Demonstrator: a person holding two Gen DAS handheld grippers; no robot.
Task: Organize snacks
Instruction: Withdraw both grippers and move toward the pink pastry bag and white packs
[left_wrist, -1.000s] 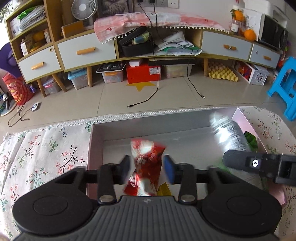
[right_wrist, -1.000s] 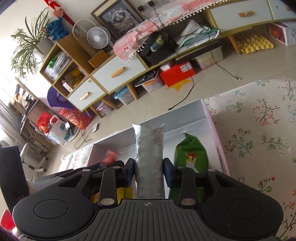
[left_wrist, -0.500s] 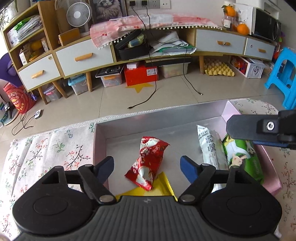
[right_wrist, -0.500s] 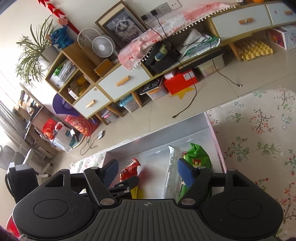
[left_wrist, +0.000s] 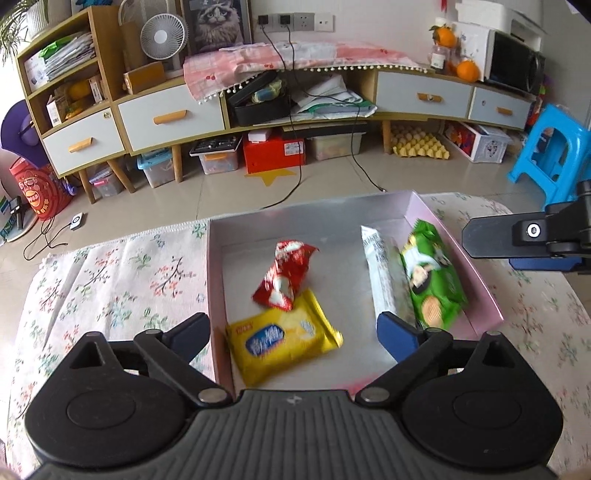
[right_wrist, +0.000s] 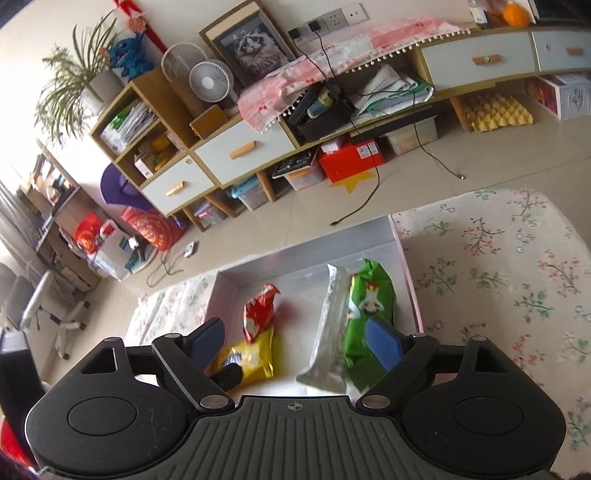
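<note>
Dropped since a second ago: red packet (left_wrist: 286, 273) and white packet (left_wrist: 384, 280), now lying in pink box (left_wrist: 476, 280). Left tool (left_wrist: 291, 328) and right tool (right_wrist: 295, 341) released, opening wider, empty. Probably near done.

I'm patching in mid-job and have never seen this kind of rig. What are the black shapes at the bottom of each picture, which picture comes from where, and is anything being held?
No robot here: a person carries a two-finger gripper in each hand, each with a fisheye camera looking along its fingers. One picture is from the left gripper, the other from the right gripper; the black shapes are their bodies. Both pairs of jaws are opening and hold nothing. Below, on a floral cloth, a pink box holds four snacks: a red packet resting partly on a yellow packet, and a white packet beside a green packet.
</note>
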